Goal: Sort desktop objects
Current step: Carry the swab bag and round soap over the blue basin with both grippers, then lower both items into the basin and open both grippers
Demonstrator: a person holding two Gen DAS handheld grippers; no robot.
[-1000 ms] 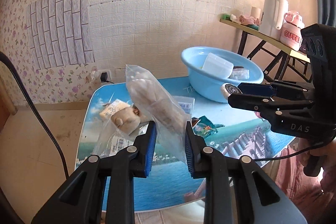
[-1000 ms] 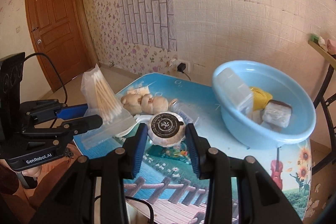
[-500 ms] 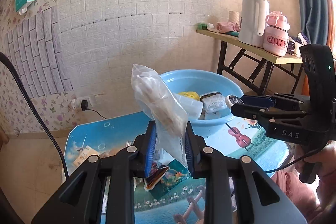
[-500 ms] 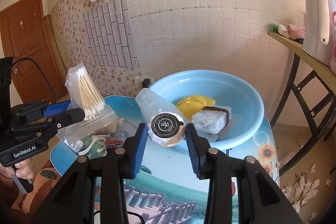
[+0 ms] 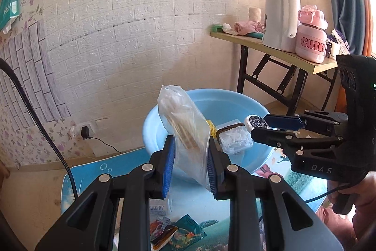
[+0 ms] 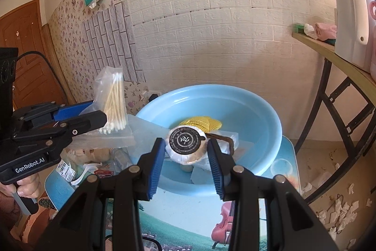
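Observation:
My left gripper [image 5: 190, 152] is shut on a clear bag of cotton swabs [image 5: 185, 126], held upright in front of the light blue basin [image 5: 235, 105]. In the right wrist view the same bag of cotton swabs [image 6: 112, 102] hangs left of the basin [image 6: 258, 114], gripped by the left gripper [image 6: 94, 113]. My right gripper [image 6: 185, 152] is shut on a round wrapped soap with a black label [image 6: 185, 140], held over the basin's near rim. In the left wrist view the right gripper [image 5: 260, 125] carries that soap [image 5: 253, 121]. Inside the basin lie a yellow mesh item [image 6: 202, 122] and a wrapped white block [image 5: 235, 138].
The blue picture-printed table [image 6: 183, 227] holds snack packets [image 5: 178, 234] and loose small items [image 6: 77, 168] at its left. A wooden folding table [image 5: 277, 51] at the right carries a white kettle [image 5: 282, 18] and a pink bottle [image 5: 311, 37]. Paper scraps litter the floor [image 6: 338, 208].
Both grippers have swung right from over the table's cluttered part to the basin, each still holding its item. The basin now fills the middle of both views.

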